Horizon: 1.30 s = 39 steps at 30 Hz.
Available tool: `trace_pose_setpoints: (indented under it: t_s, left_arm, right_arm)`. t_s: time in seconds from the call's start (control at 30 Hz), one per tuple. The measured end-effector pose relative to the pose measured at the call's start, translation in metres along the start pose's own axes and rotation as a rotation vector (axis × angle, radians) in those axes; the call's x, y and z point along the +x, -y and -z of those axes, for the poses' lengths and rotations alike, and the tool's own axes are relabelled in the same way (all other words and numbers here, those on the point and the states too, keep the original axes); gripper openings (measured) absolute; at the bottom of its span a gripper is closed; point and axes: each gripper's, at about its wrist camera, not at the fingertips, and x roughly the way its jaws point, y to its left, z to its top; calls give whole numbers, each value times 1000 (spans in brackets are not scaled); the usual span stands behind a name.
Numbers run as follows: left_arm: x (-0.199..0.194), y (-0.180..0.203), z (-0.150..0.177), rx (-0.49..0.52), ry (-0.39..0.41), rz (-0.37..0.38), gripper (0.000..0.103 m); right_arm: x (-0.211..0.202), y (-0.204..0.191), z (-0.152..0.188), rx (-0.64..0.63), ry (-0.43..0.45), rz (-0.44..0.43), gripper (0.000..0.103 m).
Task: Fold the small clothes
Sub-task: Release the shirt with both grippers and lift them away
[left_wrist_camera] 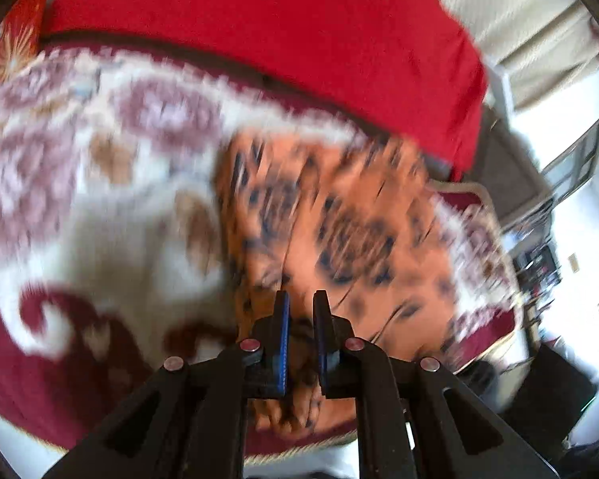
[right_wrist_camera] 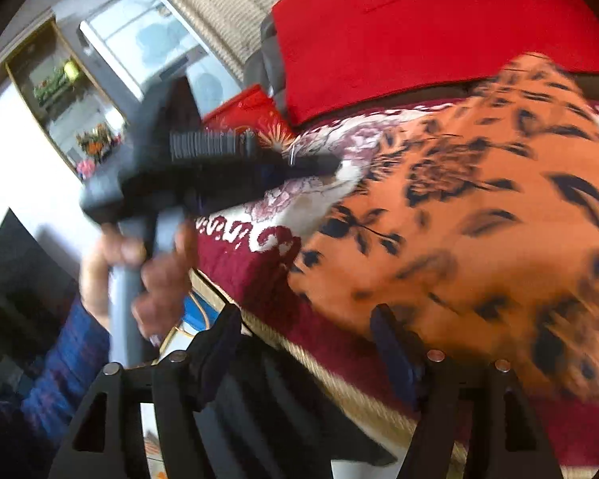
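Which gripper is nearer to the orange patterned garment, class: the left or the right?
Left. The left gripper is closed on the orange patterned garment, cloth bunched between its fingers. The right gripper is open at the garment's near edge, gripping nothing.

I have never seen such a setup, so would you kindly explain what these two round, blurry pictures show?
There is no robot: a person holds a two-finger gripper in each hand, each carrying a fisheye camera looking along its fingers. The left camera shows the left gripper nearly closed, with orange black-flowered cloth between its fingers. The right camera shows the right gripper open and empty, plus the person's left hand holding the other tool. The cloth lies on a red-and-white patterned rug, beside a plain red cushion.
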Motion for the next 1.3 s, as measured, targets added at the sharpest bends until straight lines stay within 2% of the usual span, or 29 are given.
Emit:
trace_pose_setpoints:
  t_s: [0.03,0.13,0.2,0.23,0.3,0.4,0.53,0.57,0.6,0.63,0.7,0.77,0.8,0.83,0.87,0.93,1.0,1.07,1.17,1.2,1.23,1.3]
  left_arm:
    - [6,-5,6,-13,-7,-26,10]
    - [6,-20,9,-69,17,-34,7]
    - [4,-28,6,-81,20,-104,8]
    - [4,-30,5,-86,16,-113,8]
    - [-7,-27,4,-96,40,-81,7]
    - [-26,-7,8,-57,105,-31,7]
    - [-28,21,5,-12,148,17,16]
    - [-22,22,4,-22,144,24,23]
    - [-13,23,2,-34,130,32,27]
    - [-3,20,3,-44,117,23,27]
    - [18,12,5,-60,74,-40,25]
    - [27,5,10,-81,68,-33,22]
    - [29,1,11,-92,74,-41,13]
    - [30,-3,11,-117,73,-46,9]
    - [30,-8,10,-133,73,-36,6]
    - [29,-14,12,-142,73,-21,3]
    - [31,-13,13,-125,71,-22,3]
    - [28,-7,13,-114,83,-42,3]
    - [6,10,10,-77,159,-44,4]
    - [0,19,9,-49,188,-39,6]
    - [-6,27,9,-26,214,-31,9]
    - [-6,37,8,2,228,-19,34]
  right_arm:
    - [-13,6,4,16,12,5,72]
    - [-55,27,10,85,61,11,73]
    - [-78,44,13,142,93,21,78]
    - [-88,53,13,171,102,22,78]
    - [-106,75,15,243,124,14,78]
    - [-130,96,17,339,151,-5,78]
    - [-130,128,1,427,137,-60,79]
    - [-127,133,-5,433,135,-72,79]
    - [-123,140,-13,442,132,-77,79]
    - [-115,145,-20,451,121,-77,79]
    - [-100,157,-34,483,99,-72,79]
    - [-87,166,-44,499,65,-54,79]
    - [-80,170,-48,506,49,-49,77]
    - [-72,173,-50,513,24,-64,62]
    - [-69,173,-51,513,6,-54,52]
    - [-72,171,-52,523,17,-53,41]
    - [-72,180,-48,546,26,-26,40]
    - [-62,205,-33,655,7,-40,40]
    - [-71,196,-38,624,31,-85,48]
    - [-75,192,-41,617,36,-85,57]
    - [-81,190,-45,613,50,-77,74]
    - [-92,189,-55,603,103,-59,85]
